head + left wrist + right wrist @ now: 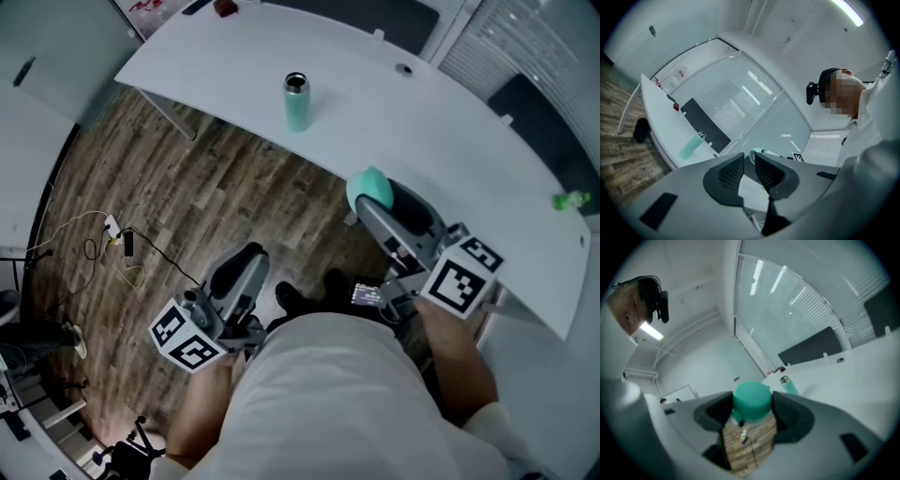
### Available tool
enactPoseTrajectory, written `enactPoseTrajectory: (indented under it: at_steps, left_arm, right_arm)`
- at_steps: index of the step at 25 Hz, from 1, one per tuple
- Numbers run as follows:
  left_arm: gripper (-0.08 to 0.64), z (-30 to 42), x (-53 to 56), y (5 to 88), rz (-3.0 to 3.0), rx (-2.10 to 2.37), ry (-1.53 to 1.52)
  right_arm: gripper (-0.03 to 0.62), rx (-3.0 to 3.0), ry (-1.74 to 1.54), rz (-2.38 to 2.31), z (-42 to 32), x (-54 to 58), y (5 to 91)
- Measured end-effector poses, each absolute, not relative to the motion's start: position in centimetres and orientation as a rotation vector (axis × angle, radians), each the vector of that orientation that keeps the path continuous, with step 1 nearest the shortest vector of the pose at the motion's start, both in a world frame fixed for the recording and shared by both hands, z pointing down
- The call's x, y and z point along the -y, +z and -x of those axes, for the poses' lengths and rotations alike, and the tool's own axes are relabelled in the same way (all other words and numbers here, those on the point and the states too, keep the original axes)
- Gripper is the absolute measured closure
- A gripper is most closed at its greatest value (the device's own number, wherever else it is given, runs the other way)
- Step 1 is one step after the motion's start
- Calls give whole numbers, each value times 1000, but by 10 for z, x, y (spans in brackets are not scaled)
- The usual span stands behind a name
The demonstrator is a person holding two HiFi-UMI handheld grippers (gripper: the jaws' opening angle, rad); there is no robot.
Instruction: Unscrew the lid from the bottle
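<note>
Right gripper (752, 412) pinches the lid (751, 401) near the body; left gripper (749, 171) is empty, jaws barely apart. Far bottle (297, 103) stands uncapped on the table (450, 141), so unscrewing looks done.

Finishes before you
Your lid (751, 401) looks smooth plastic; your bottle (297, 108) matt, with a metal neck; the floor (187, 206) grained wood.

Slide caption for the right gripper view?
Right claw grips the green lid; the open bottle stands on the white table beyond.

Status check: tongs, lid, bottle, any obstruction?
Right tongs shut on green lid, off the bottle. Left tongs narrowly apart, empty. Bottle open, upright on table. Nothing in the way.
</note>
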State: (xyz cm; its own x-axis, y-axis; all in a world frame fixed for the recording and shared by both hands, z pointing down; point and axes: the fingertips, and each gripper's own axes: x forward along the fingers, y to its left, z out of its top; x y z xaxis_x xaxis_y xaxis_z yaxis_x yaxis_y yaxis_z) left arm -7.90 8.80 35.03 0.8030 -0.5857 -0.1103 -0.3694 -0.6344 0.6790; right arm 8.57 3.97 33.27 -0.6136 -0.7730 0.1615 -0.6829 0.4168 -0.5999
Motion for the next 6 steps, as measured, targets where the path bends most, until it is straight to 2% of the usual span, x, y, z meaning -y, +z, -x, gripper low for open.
enactPoseTrajectory:
  at_steps: [6]
  left_arm:
    - [479,80,-94,352,-2302,688,-409]
  right_arm:
    - [311,-2508,-995,1326,-85,-46,334]
